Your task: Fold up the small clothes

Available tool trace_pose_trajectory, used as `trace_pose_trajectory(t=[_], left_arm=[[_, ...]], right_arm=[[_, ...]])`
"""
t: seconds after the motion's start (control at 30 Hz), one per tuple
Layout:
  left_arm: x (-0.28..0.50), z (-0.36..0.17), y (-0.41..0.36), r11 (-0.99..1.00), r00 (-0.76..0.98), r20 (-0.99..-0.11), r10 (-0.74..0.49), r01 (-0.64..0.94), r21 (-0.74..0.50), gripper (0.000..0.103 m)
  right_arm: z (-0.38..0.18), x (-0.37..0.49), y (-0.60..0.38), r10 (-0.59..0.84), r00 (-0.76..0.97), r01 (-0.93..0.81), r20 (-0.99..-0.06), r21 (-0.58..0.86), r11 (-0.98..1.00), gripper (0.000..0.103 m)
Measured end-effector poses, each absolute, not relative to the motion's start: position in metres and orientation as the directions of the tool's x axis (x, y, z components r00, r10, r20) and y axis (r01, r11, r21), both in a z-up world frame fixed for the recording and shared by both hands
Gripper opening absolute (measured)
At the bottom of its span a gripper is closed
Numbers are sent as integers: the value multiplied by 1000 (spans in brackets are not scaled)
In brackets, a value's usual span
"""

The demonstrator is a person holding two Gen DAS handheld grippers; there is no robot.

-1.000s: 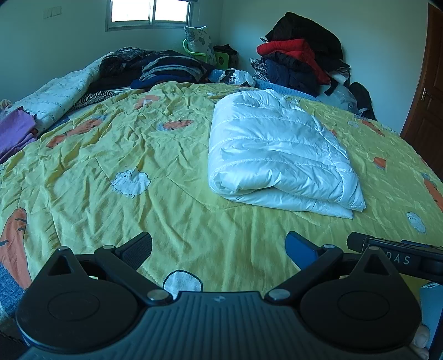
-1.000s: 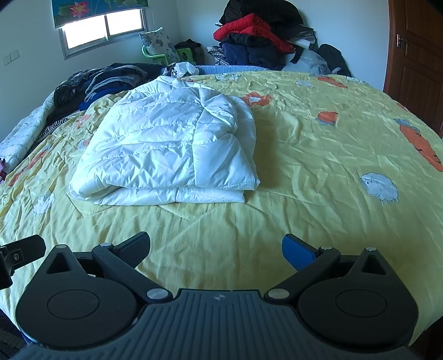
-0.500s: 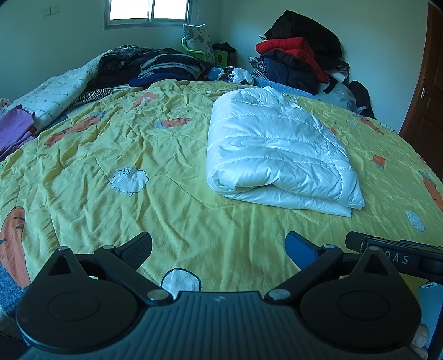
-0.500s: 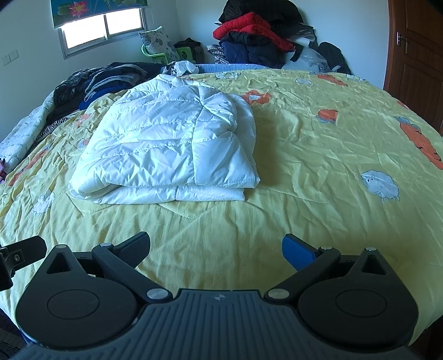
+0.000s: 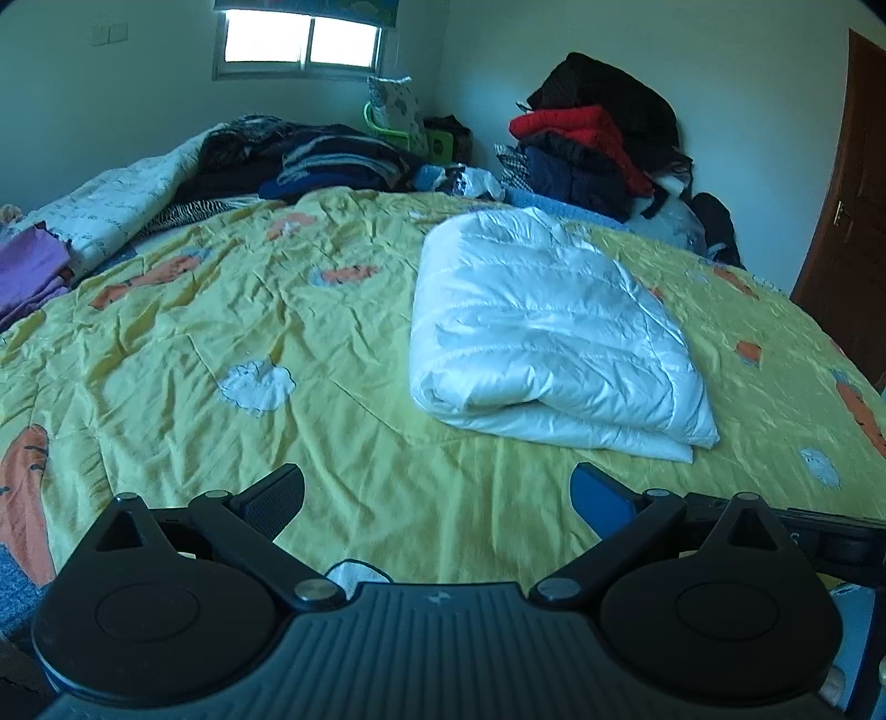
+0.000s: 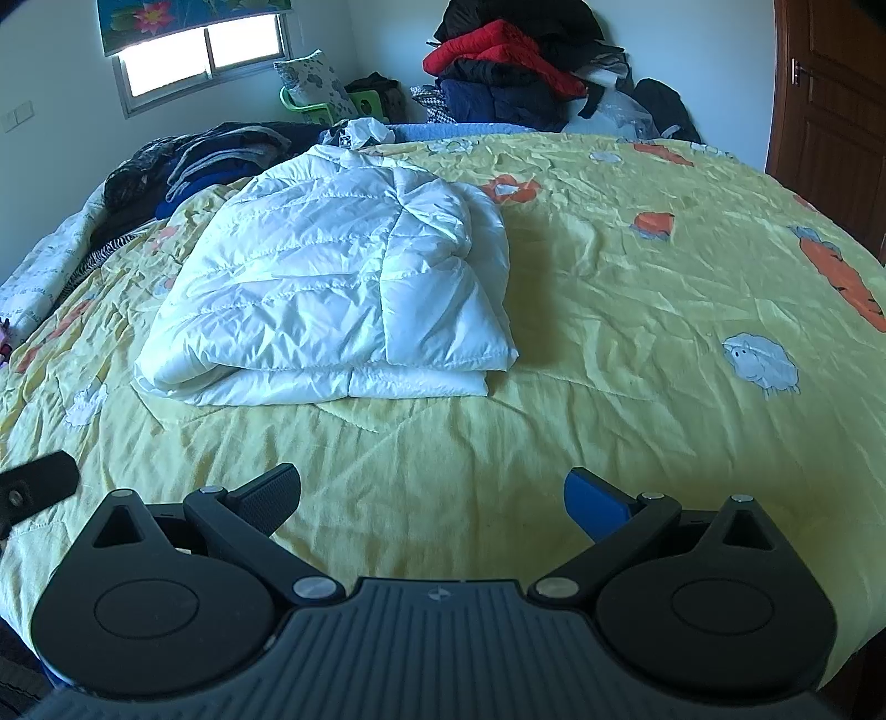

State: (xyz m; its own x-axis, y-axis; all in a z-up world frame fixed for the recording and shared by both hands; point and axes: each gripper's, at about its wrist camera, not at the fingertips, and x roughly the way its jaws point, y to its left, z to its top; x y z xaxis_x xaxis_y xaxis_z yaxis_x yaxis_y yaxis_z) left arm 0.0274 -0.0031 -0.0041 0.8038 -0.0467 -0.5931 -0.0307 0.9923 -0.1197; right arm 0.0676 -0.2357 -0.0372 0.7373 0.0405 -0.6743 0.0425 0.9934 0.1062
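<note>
Jacket (image 5: 548,327) lies folded in a compact white bundle on the bed (image 5: 232,310), right of centre in your left view and left of centre in your right view (image 6: 332,288), with layers stacked along its near edge. Change over the last second is slight: the bundle holds the same shape and place on the yellow cover, and only your left camera has tilted a little, showing more of the window (image 5: 302,39). Judgement: the fold on this item looks finished, and the next garment must come from the heaps at the far end, the dark pile (image 5: 310,160) or the red and black stack (image 5: 598,149) by the wall. Your left hand-held gripper (image 5: 437,490) has its jaws wide apart, holds nothing, and hangs over bare cover near the foot of the bed, well short of the jacket. Your right hand-held gripper (image 6: 432,490) is likewise spread fully, empty, clear of the bundle. Part of the other tool shows at the edge of each view. Neither touches any cloth that can be seen.
</note>
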Motion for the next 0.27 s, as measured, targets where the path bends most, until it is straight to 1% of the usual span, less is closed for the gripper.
trace_pose_trajectory(t=[0.13, 0.27], left_arm=[[27, -2, -7, 995, 804, -592, -51, -13, -103, 103], [31, -5, -8, 995, 780, -623, -63, -3, -104, 103]], right_arm=[[-38, 68, -236, 43, 735, 43, -677, 110, 993, 103], [-38, 68, -237, 44, 734, 43, -677, 112, 993, 103]])
